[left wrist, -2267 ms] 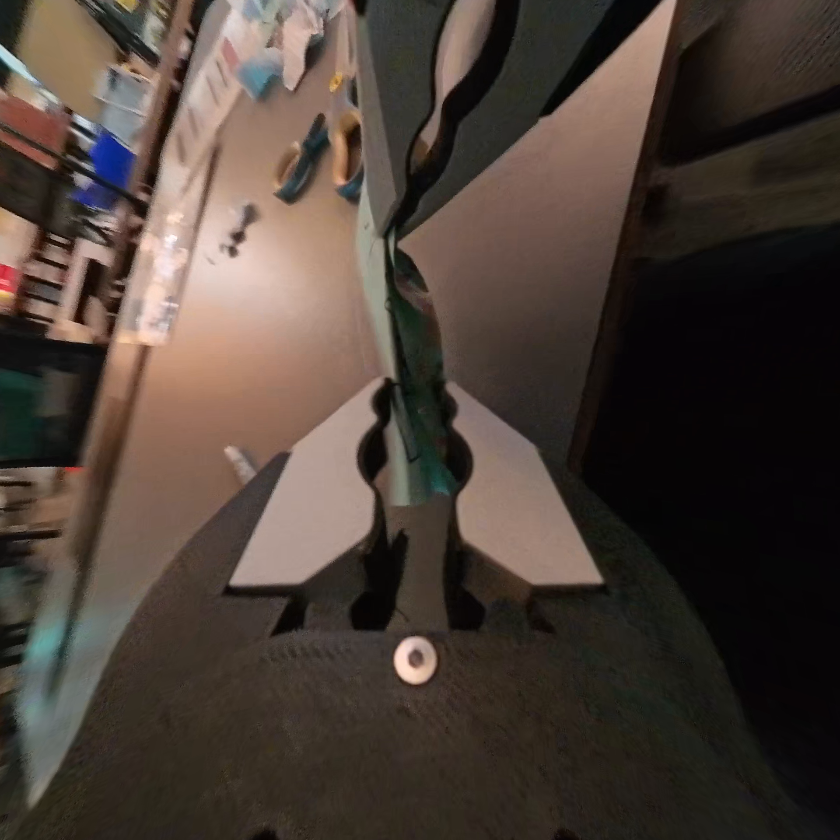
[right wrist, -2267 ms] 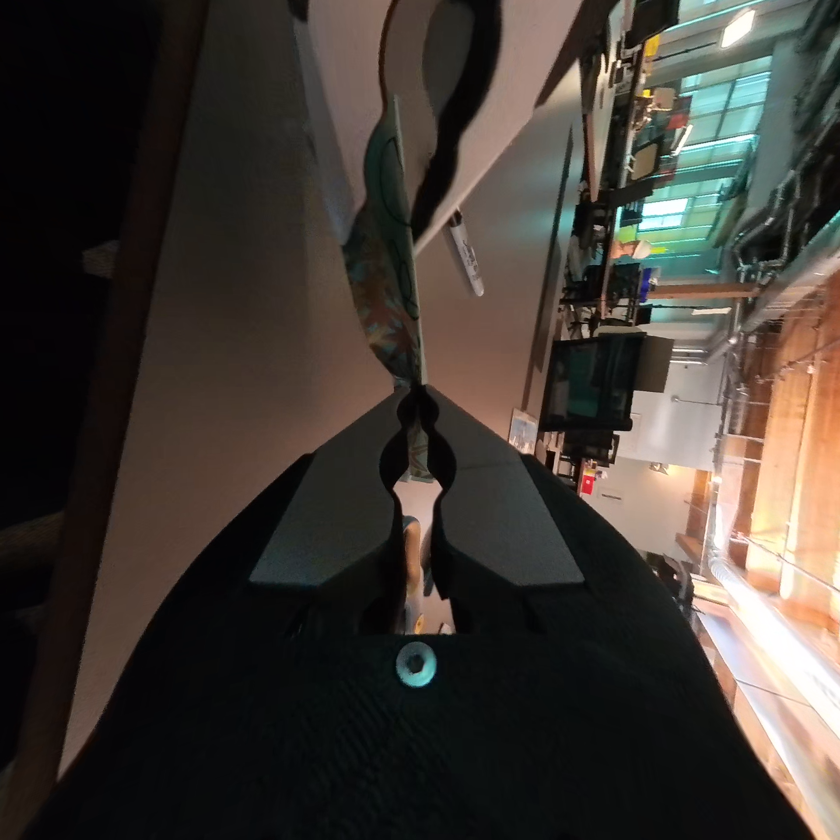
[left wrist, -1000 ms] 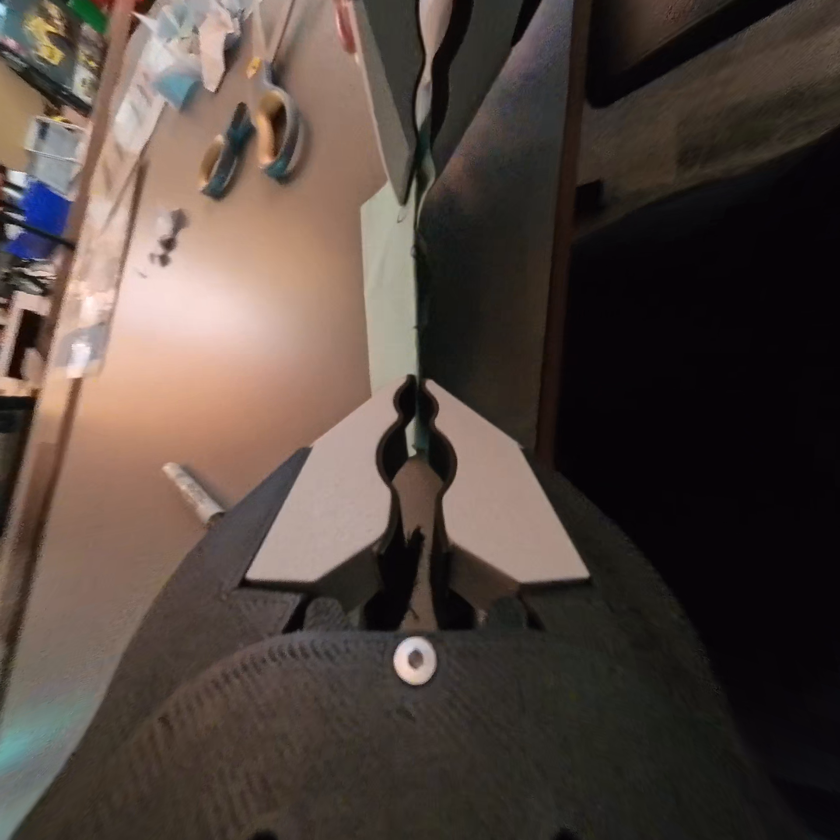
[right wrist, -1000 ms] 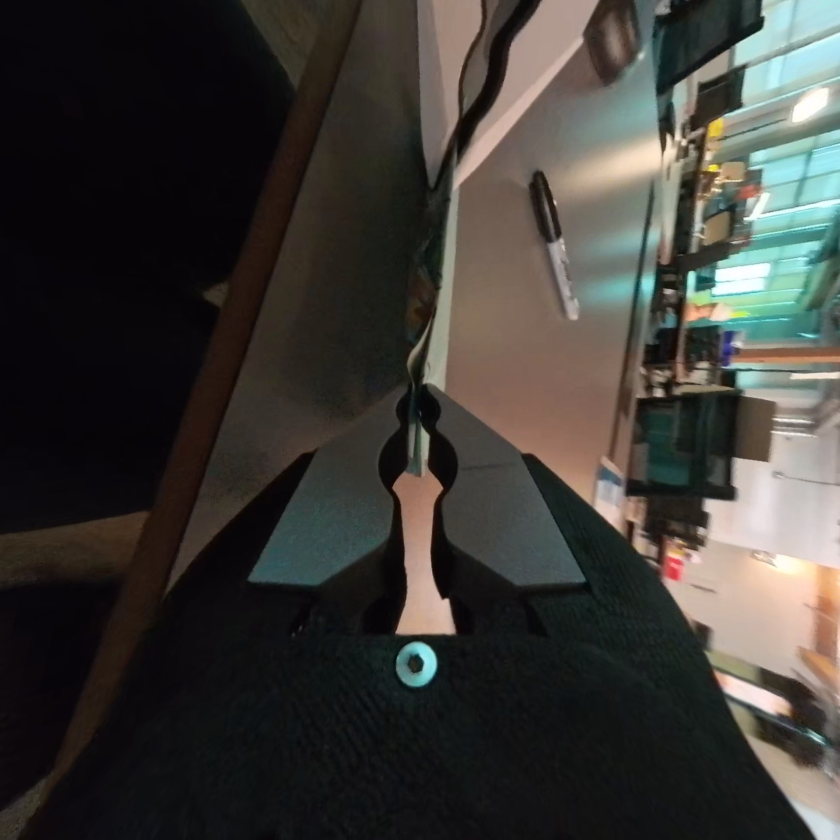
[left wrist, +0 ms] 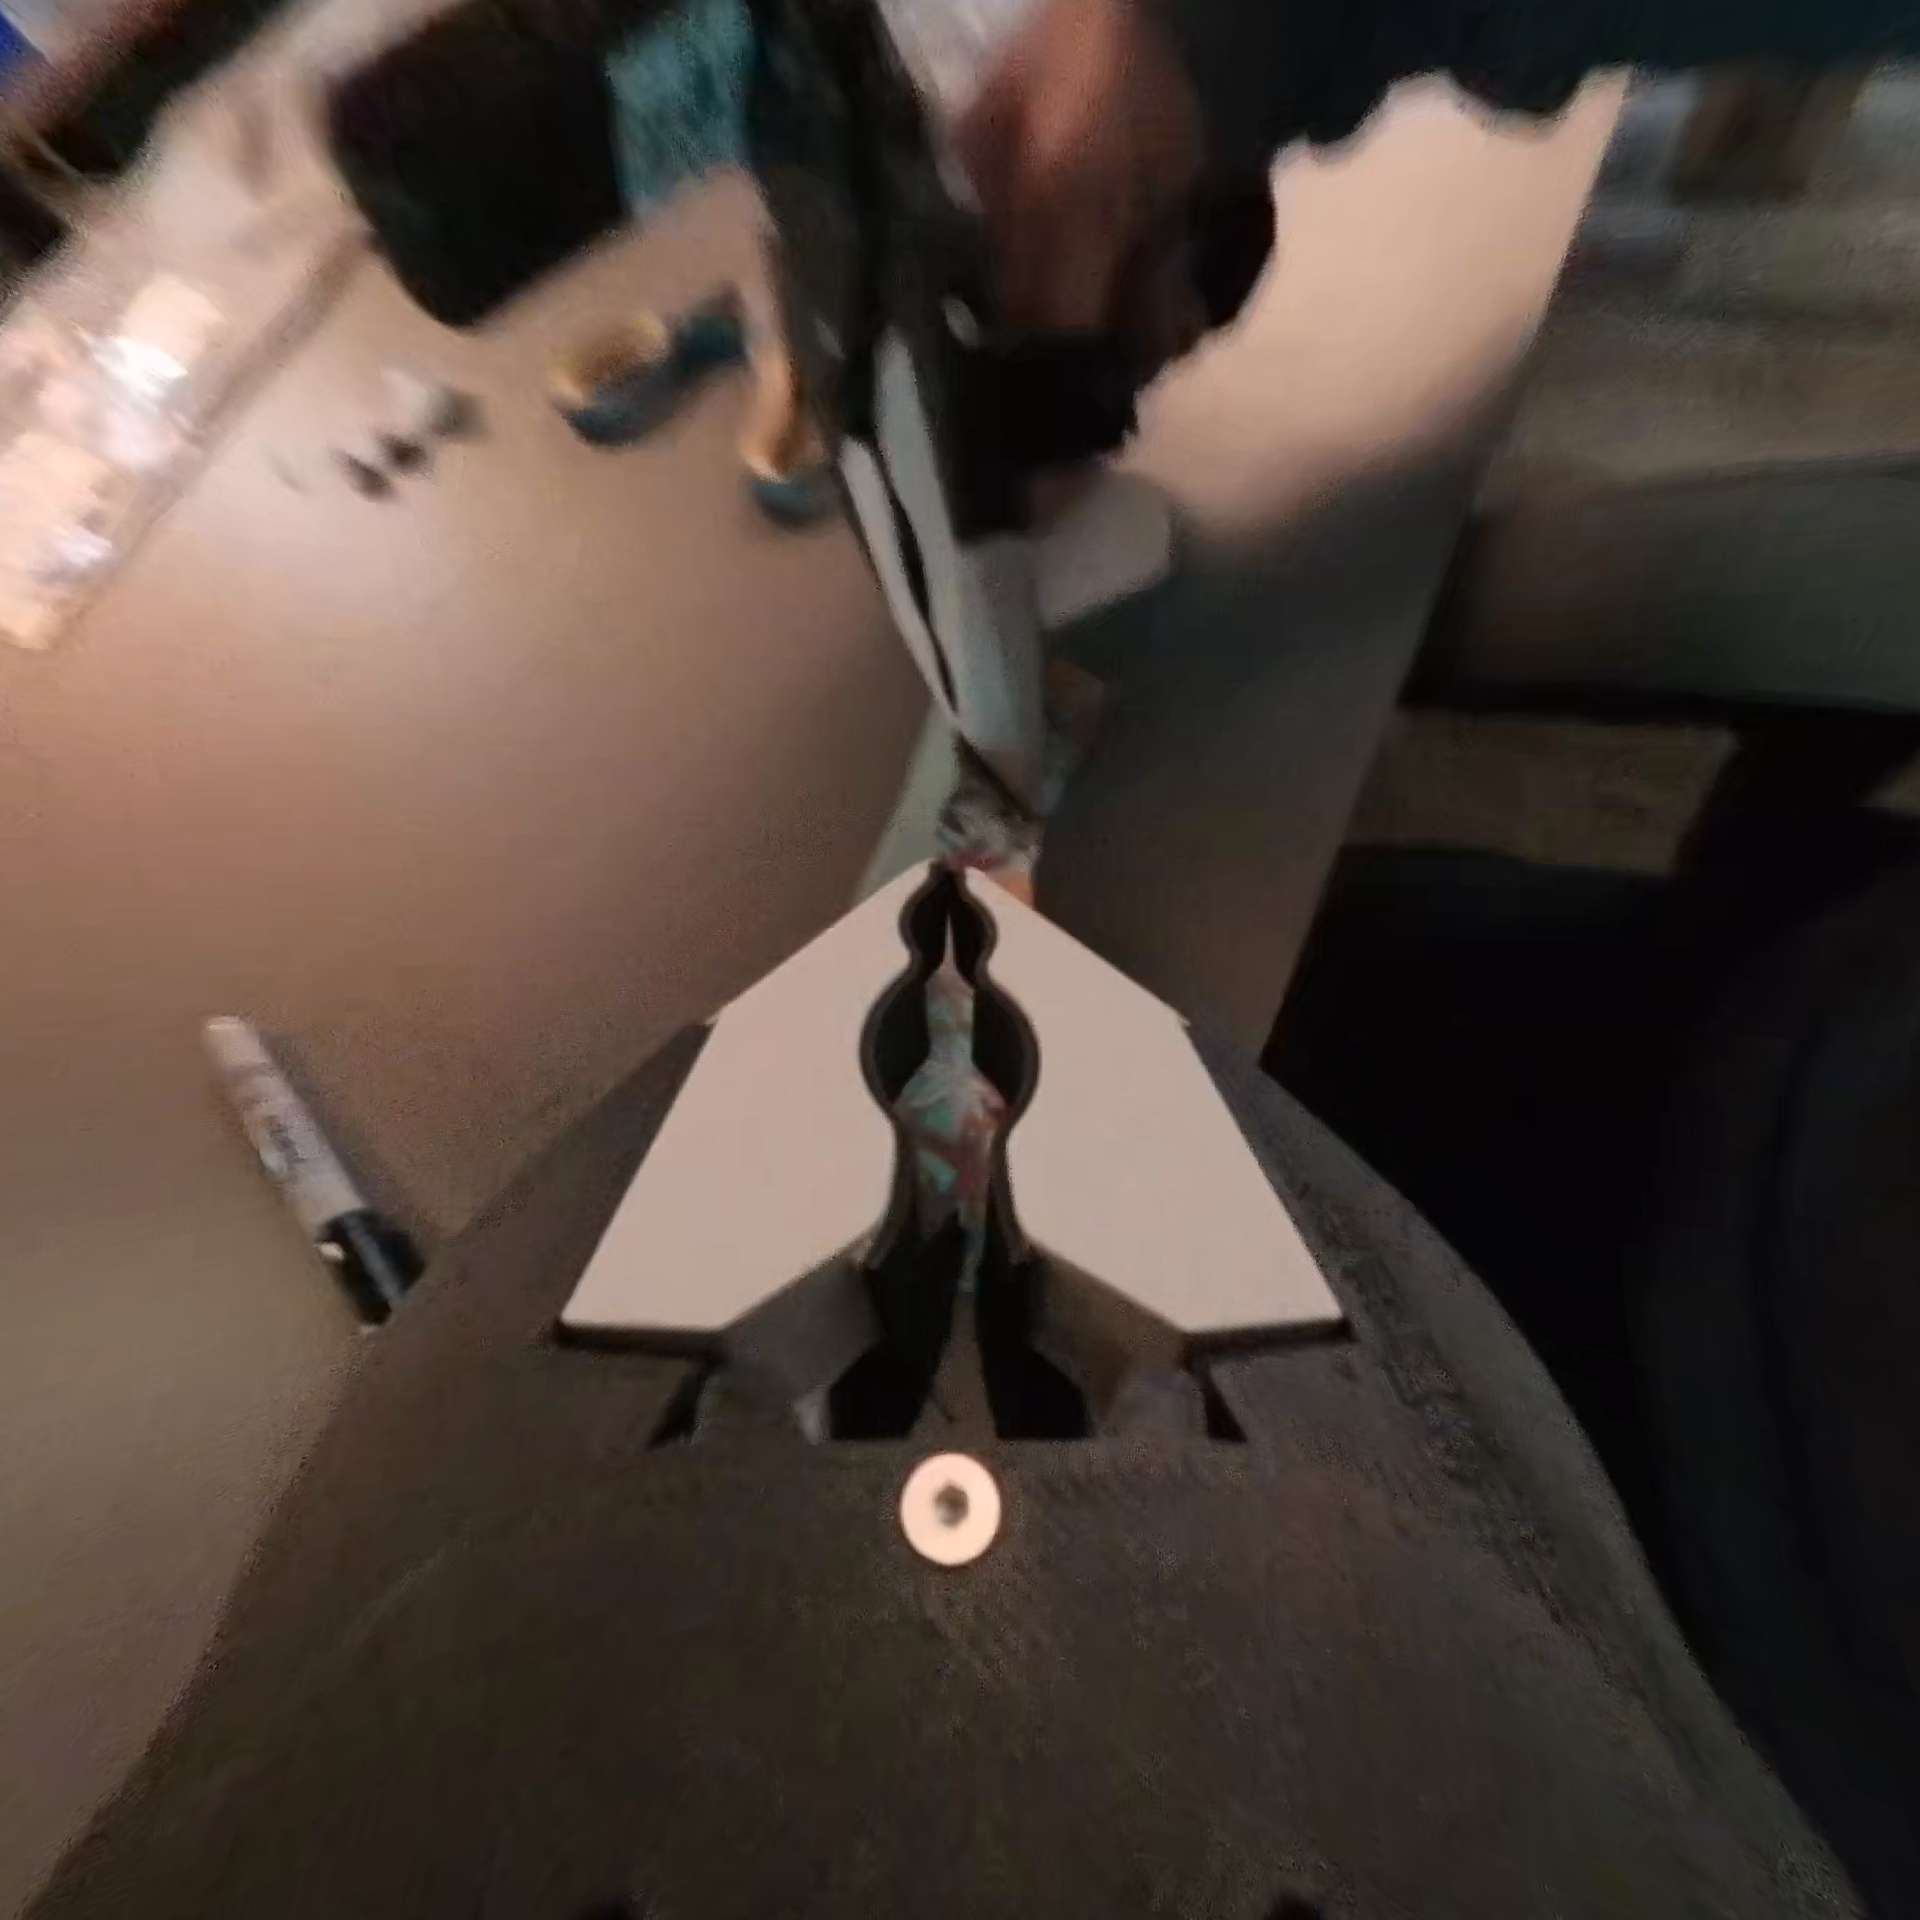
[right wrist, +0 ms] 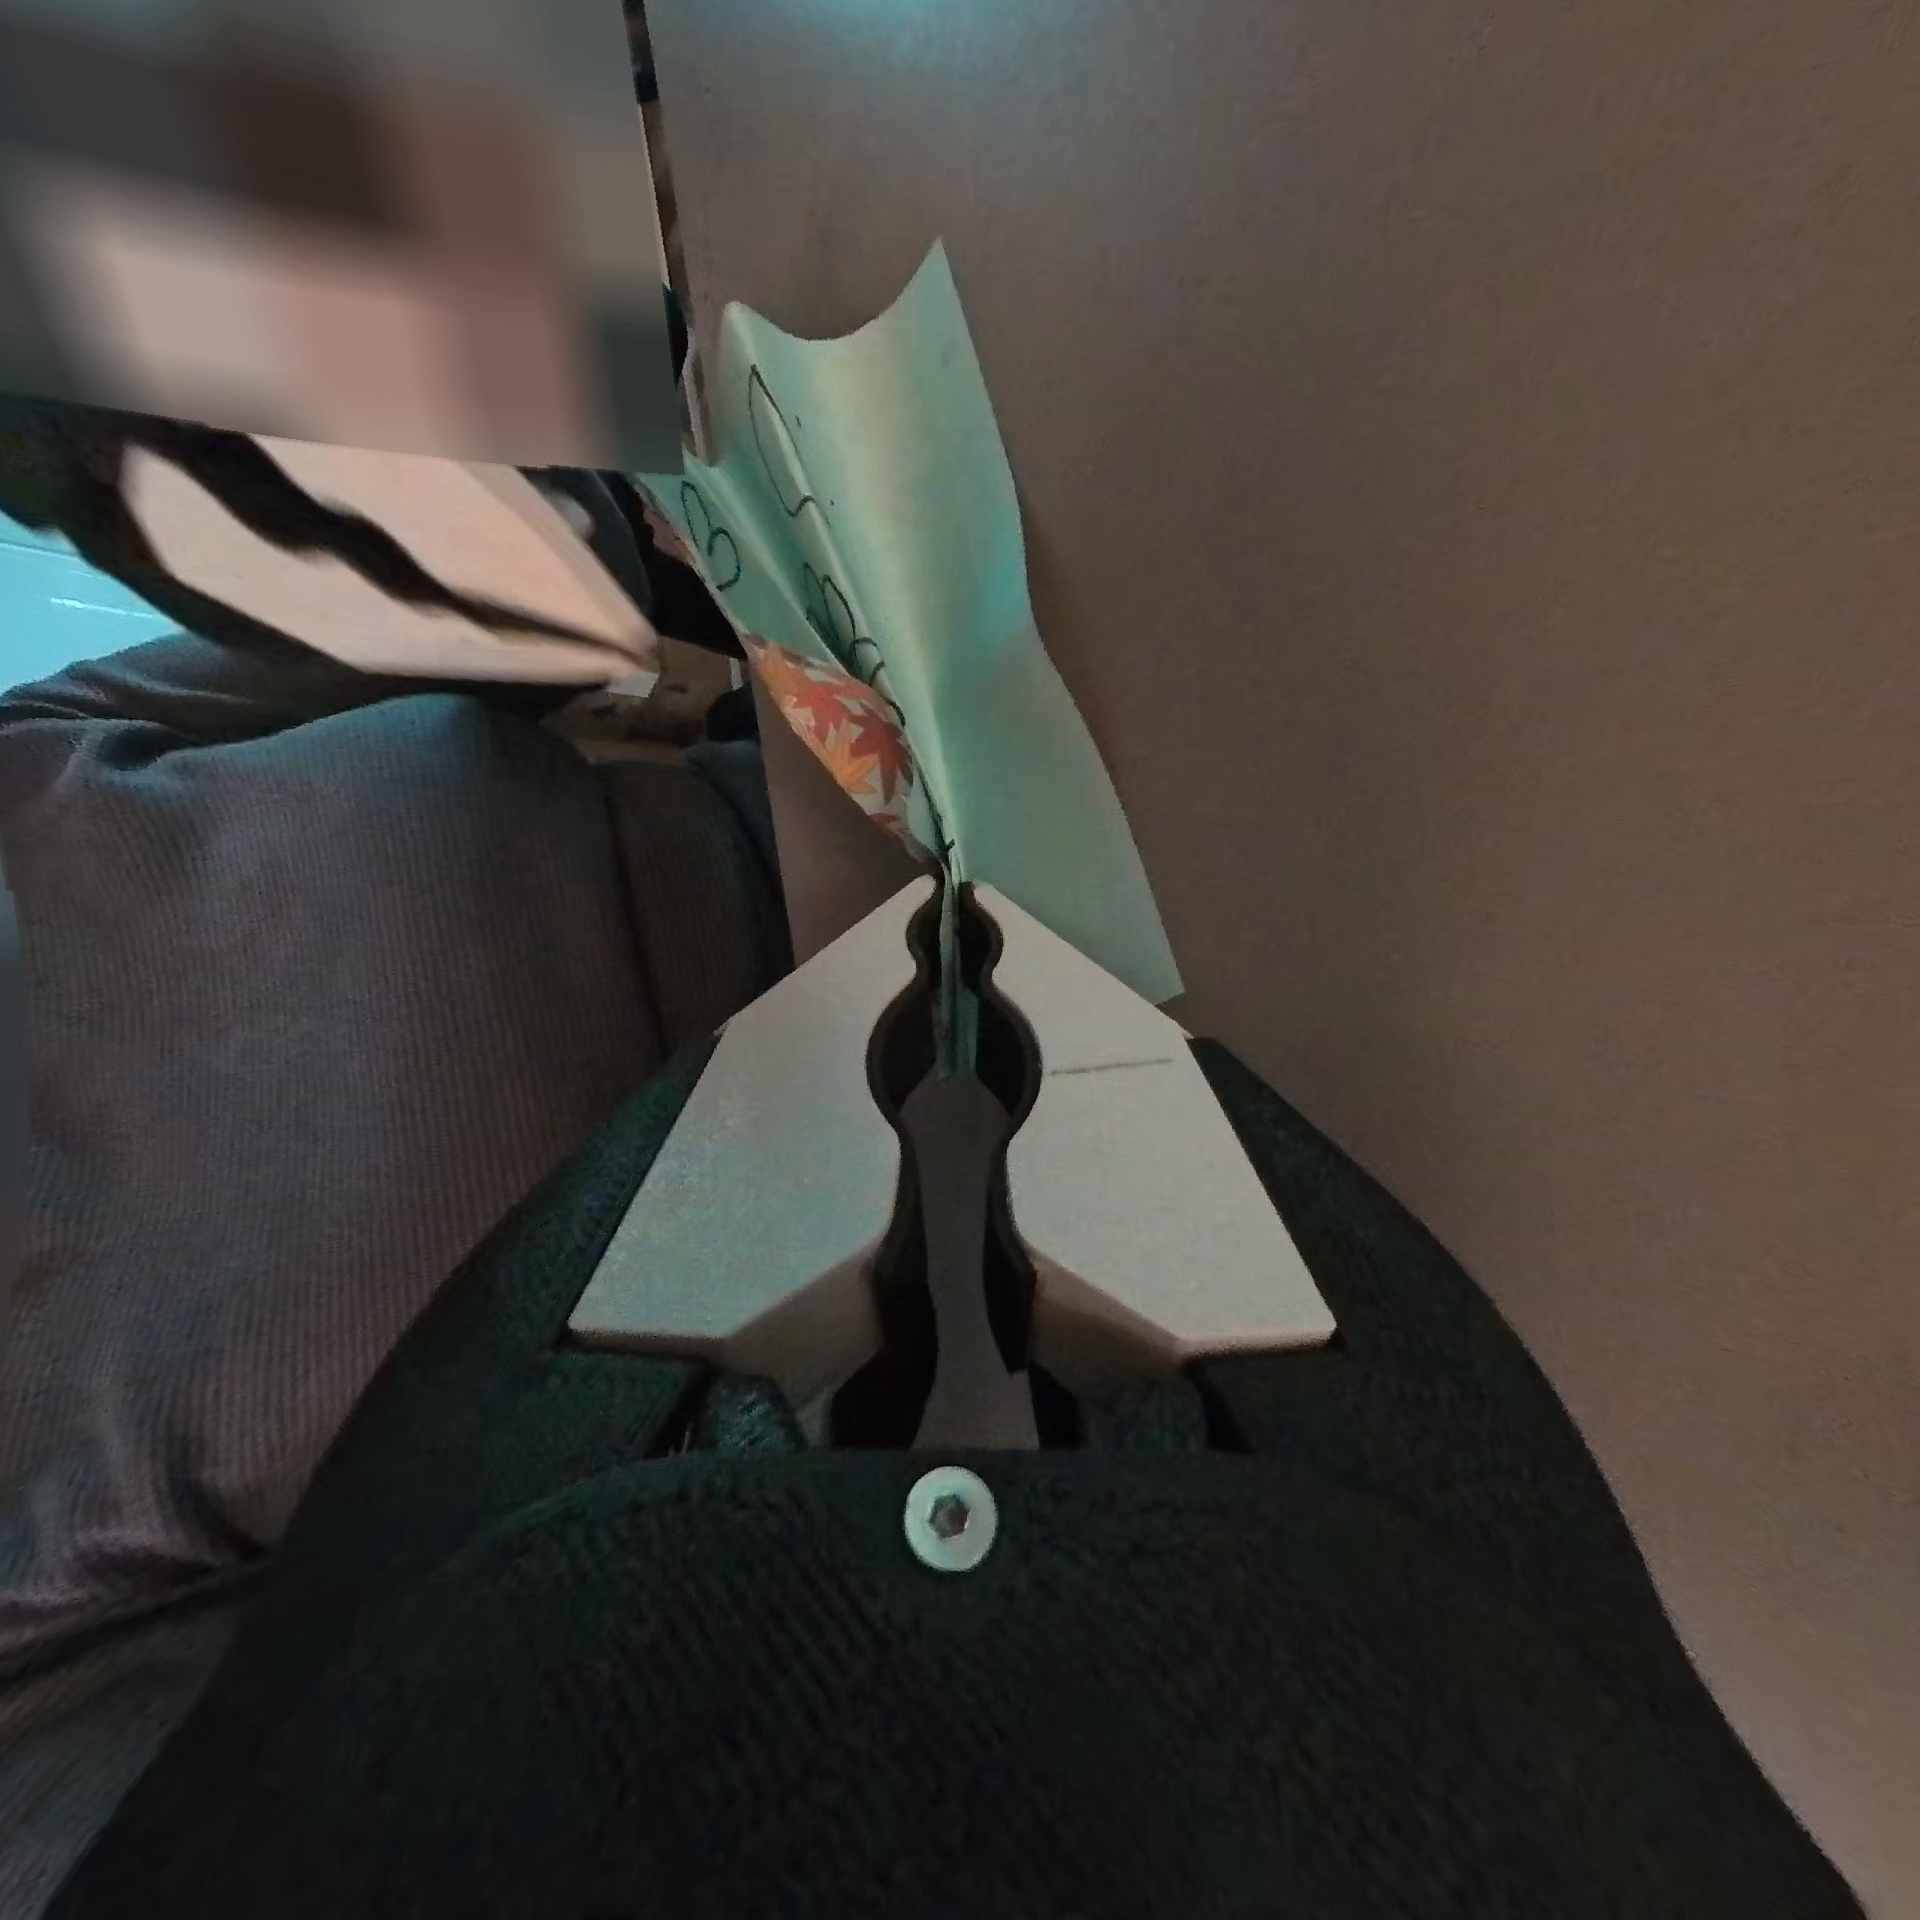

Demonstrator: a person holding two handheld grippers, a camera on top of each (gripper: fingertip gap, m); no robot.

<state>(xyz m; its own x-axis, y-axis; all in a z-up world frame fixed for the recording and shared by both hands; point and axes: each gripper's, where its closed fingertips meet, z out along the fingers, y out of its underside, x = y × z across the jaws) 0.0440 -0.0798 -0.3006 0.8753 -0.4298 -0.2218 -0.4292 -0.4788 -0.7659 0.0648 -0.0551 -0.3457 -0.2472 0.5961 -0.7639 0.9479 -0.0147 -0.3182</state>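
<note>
The left gripper and right gripper, both pinched shut on the green paper, have now swung it up off the table.

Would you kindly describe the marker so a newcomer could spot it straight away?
Look at the brown table in the left wrist view, then just left of the left gripper. The marker lies there alone: a slim pale barrel with a black cap, unlike the round tape rolls farther away.
</note>
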